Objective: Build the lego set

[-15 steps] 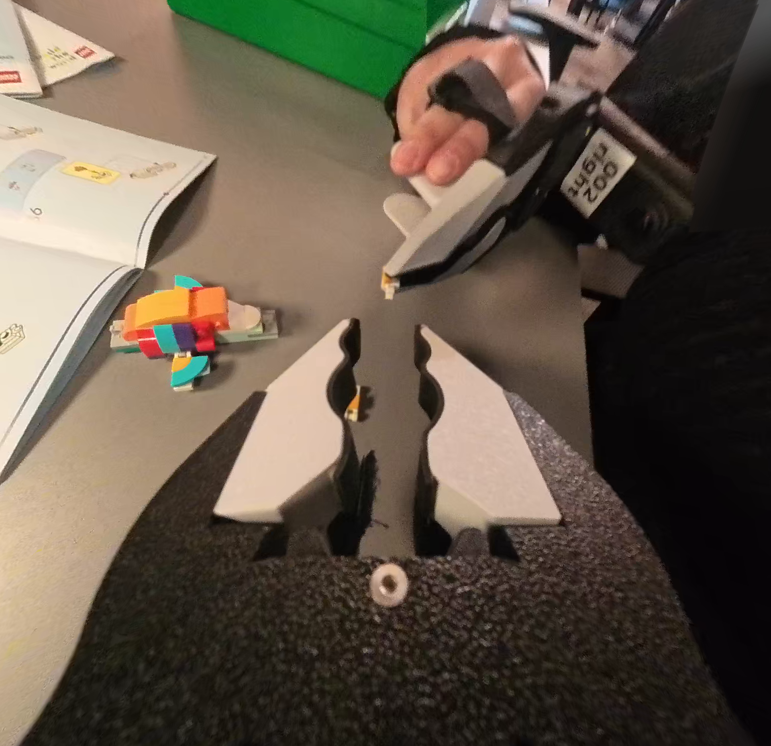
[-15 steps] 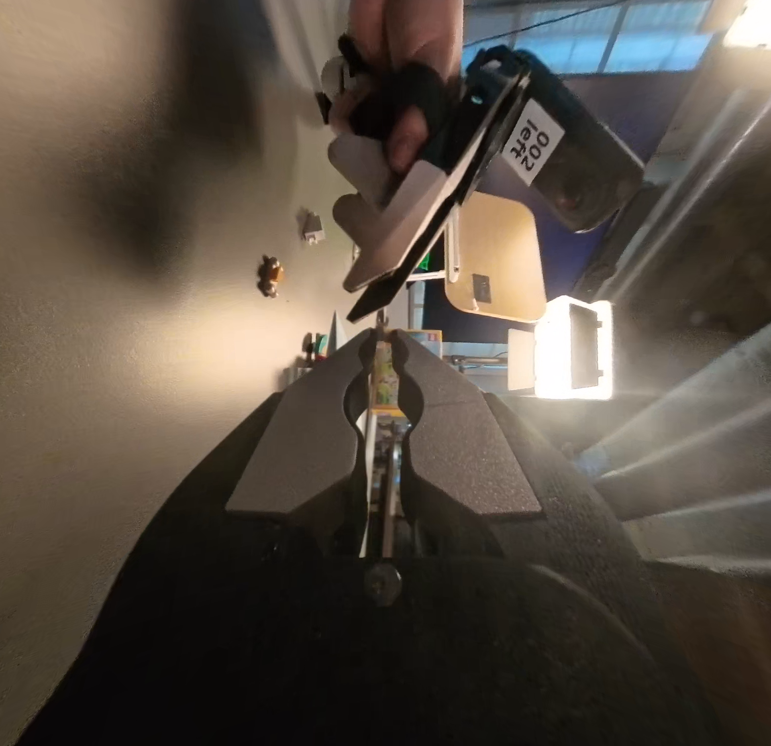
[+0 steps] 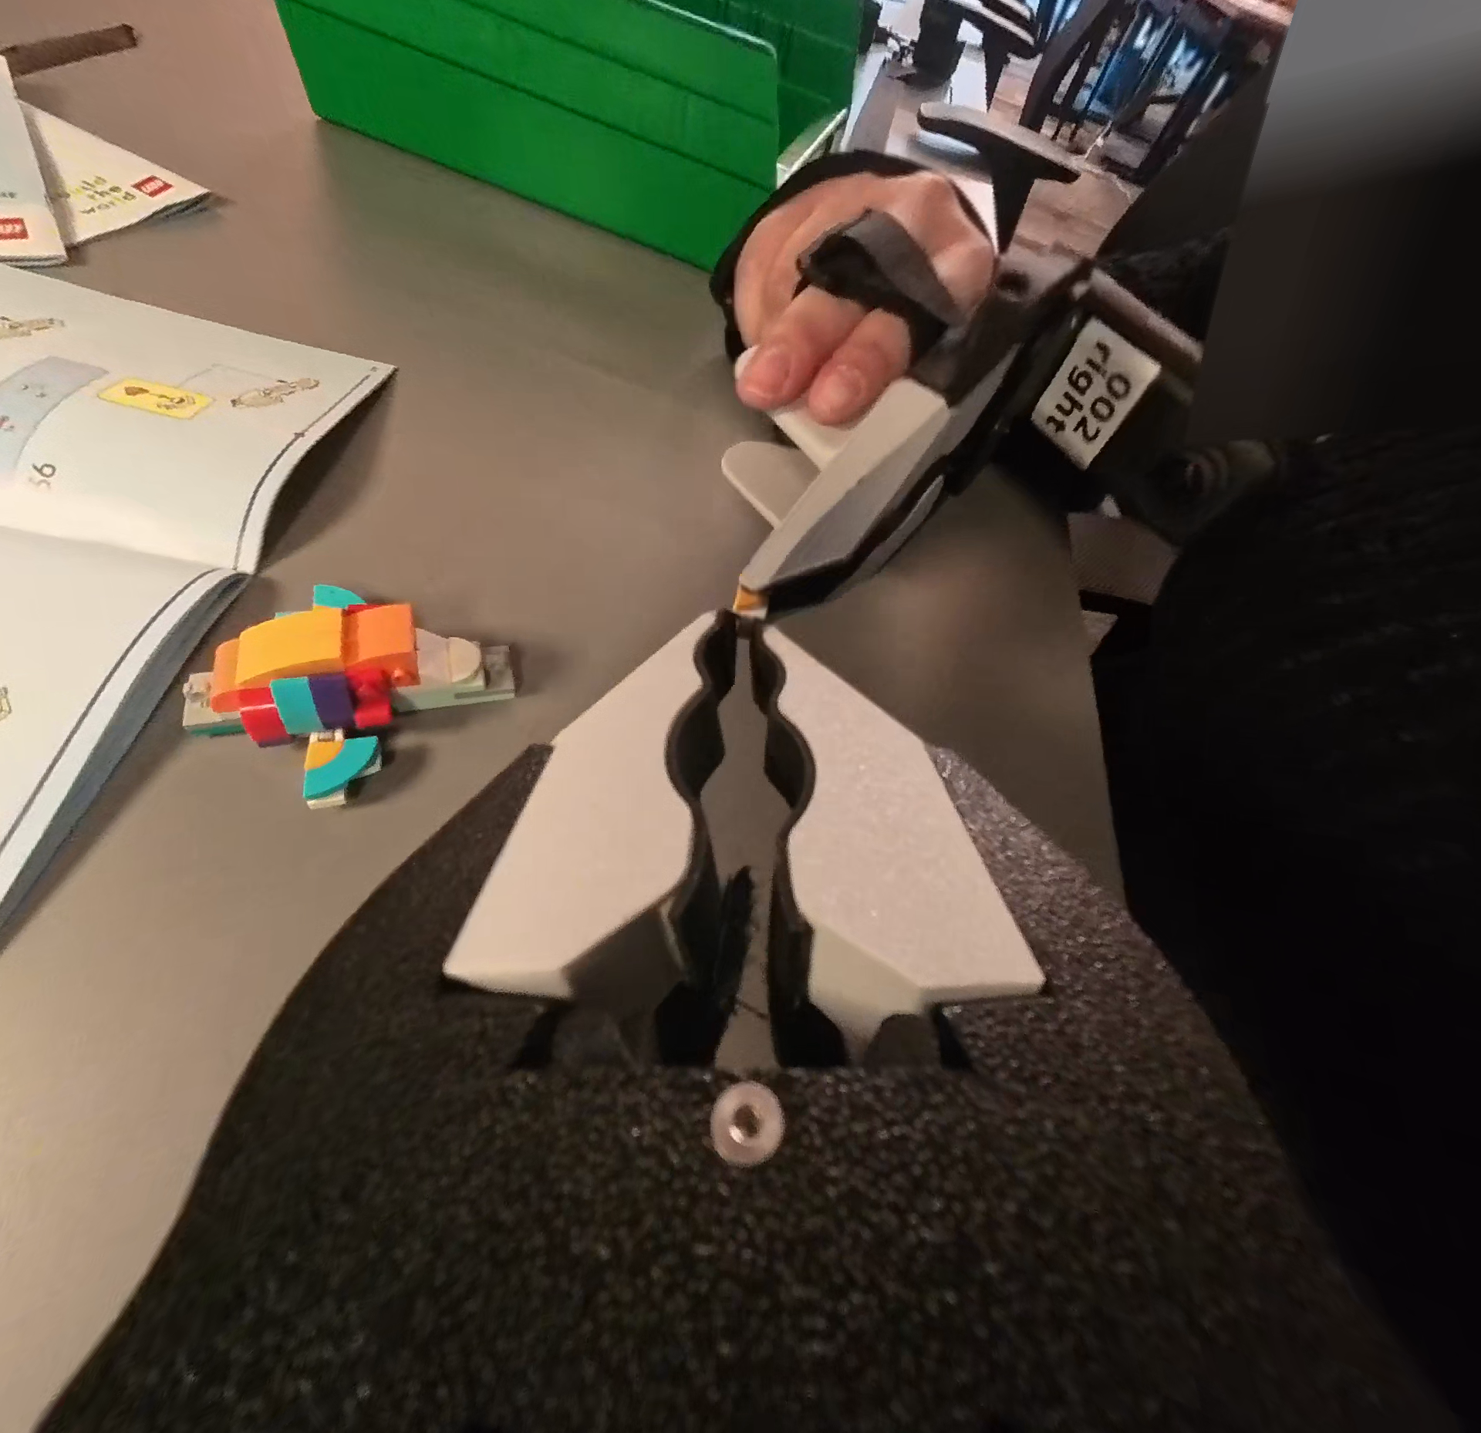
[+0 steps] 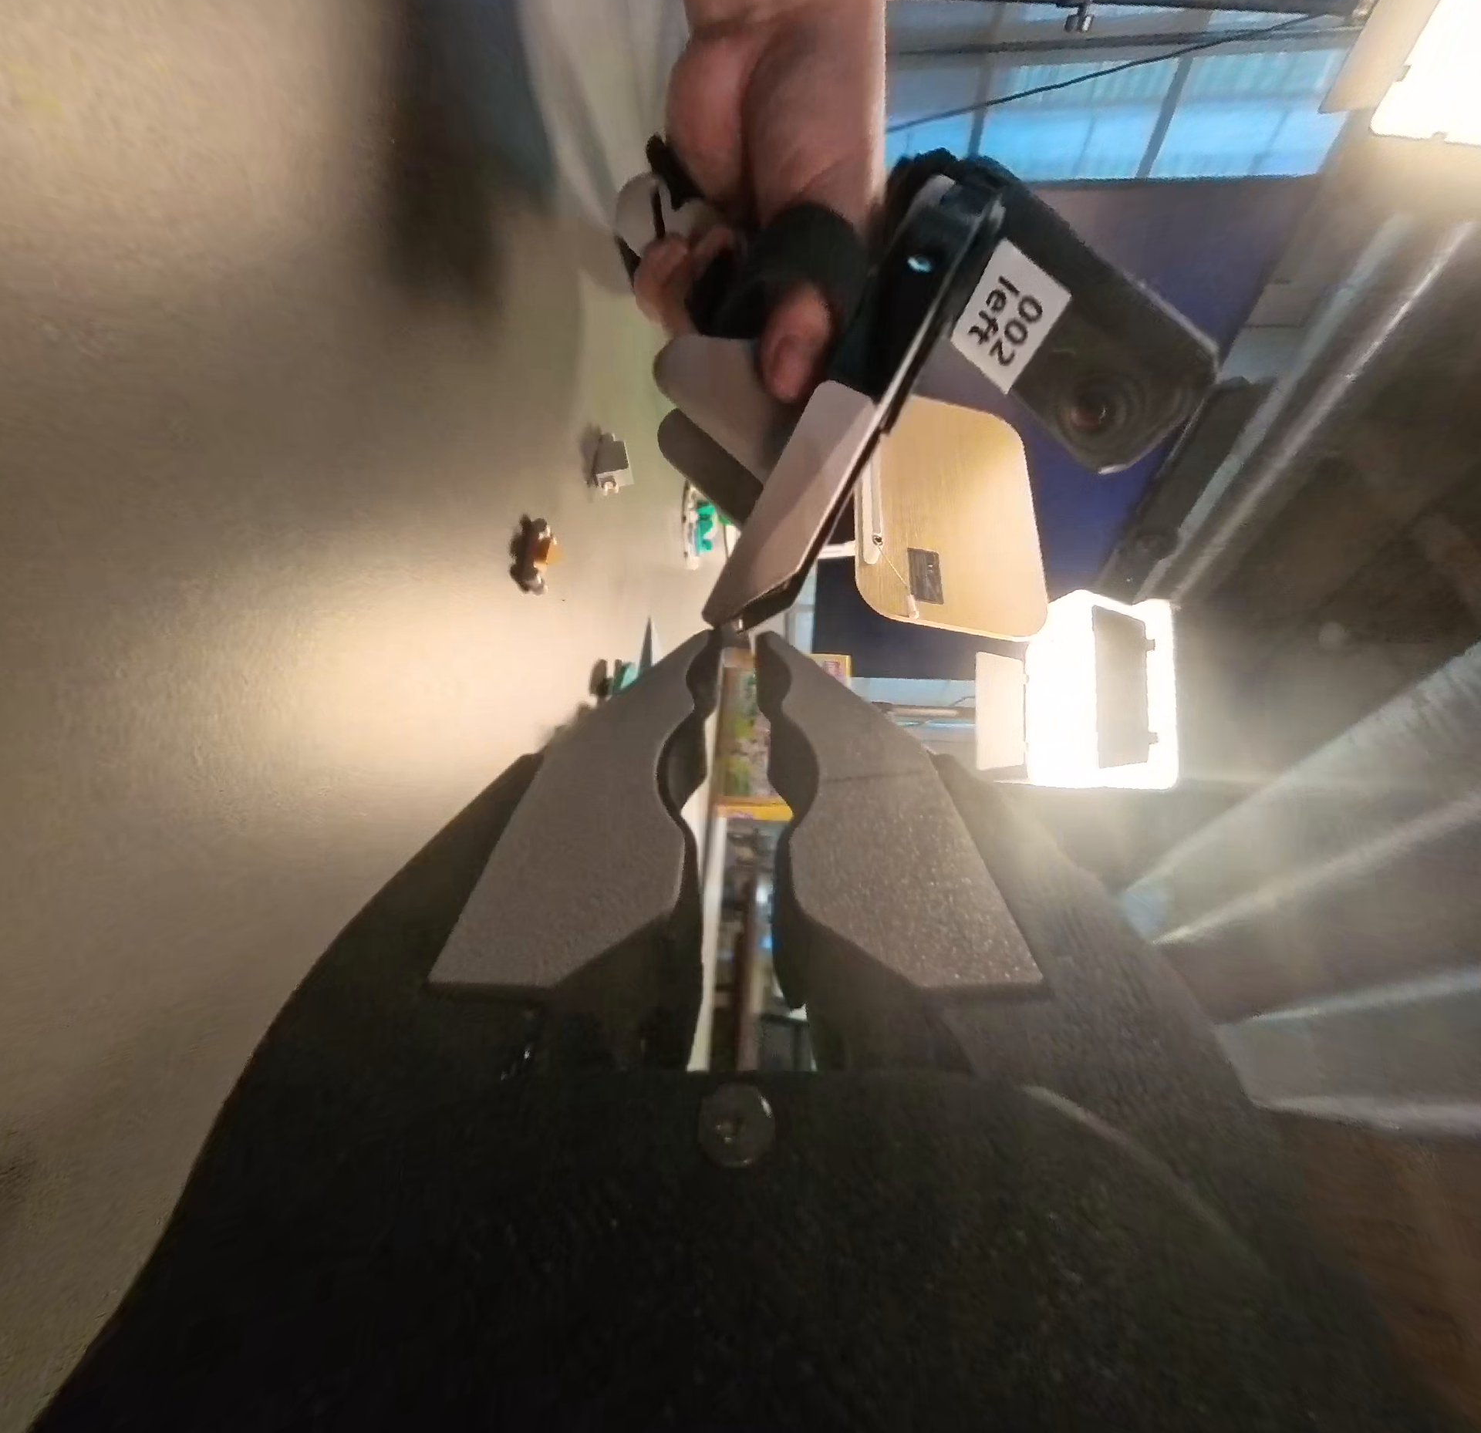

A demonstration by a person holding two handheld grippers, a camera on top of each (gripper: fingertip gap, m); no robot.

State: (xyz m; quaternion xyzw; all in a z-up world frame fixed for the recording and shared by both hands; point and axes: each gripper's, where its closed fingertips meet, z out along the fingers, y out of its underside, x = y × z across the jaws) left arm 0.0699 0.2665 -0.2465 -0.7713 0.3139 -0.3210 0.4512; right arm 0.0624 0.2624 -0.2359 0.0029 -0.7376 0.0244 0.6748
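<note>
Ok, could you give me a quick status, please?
Right tool shut on small orange piece. Left tool tips at it, grip unclear. Colourful model on table. Nothing blocking.

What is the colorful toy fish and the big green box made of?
The colorful toy fish looks like hard, shiny plastic: snapped-together bricks with smooth, glossy faces. The big green box seems to be plastic too, smooth and evenly colored with molded ridges, though painted cardboard can't be ruled out.

left gripper (image 3: 741, 633): matt grey plastic fingers (image 3: 609, 817), rough pebbled black body, bare metal threaded insert | lego model (image 3: 336, 685): smooth, glossy plastic | instruction booklet (image 3: 120, 513): smooth printed paper | table (image 3: 497, 369): smooth matt grey | bin (image 3: 545, 88): green, ribbed, looked plastic | right gripper (image 3: 753, 597): black cloth strap
</note>
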